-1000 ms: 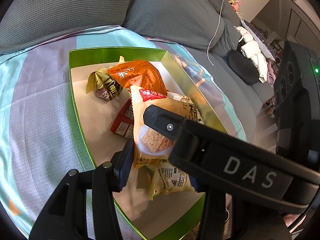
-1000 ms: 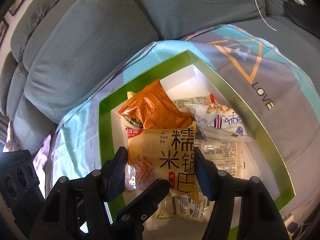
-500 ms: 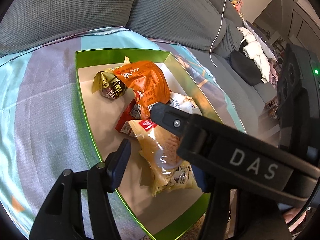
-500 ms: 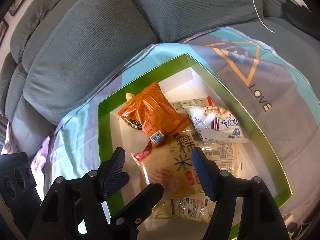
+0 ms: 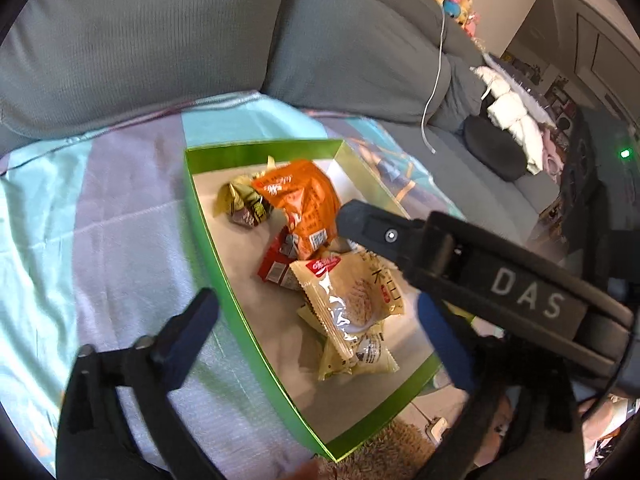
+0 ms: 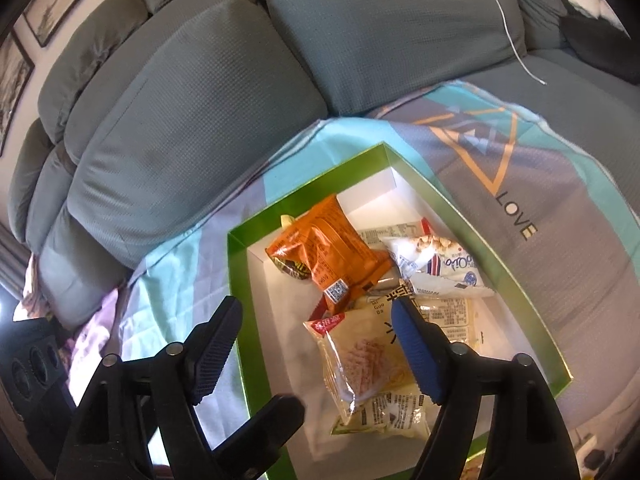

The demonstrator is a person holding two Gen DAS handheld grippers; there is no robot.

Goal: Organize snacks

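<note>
rice cracker pack (image 6: 362, 354) in box, below opening right hand-held gripper (image 6: 316, 344)

Lighting: bright, even daylight; source not visible. Glare: sheen on the clear wrapper of the pale cracker packet (image 5: 352, 300) between the jaws and on the green box (image 6: 236, 280) rim. Shadows: soft, short, under the packets. Blur: left view smeared throughout by motion; right view sharper. Distortion: strong fisheye bending, dark vignette at all corners, sofa cushions (image 6: 192, 112) beyond the jaws curved.
</note>
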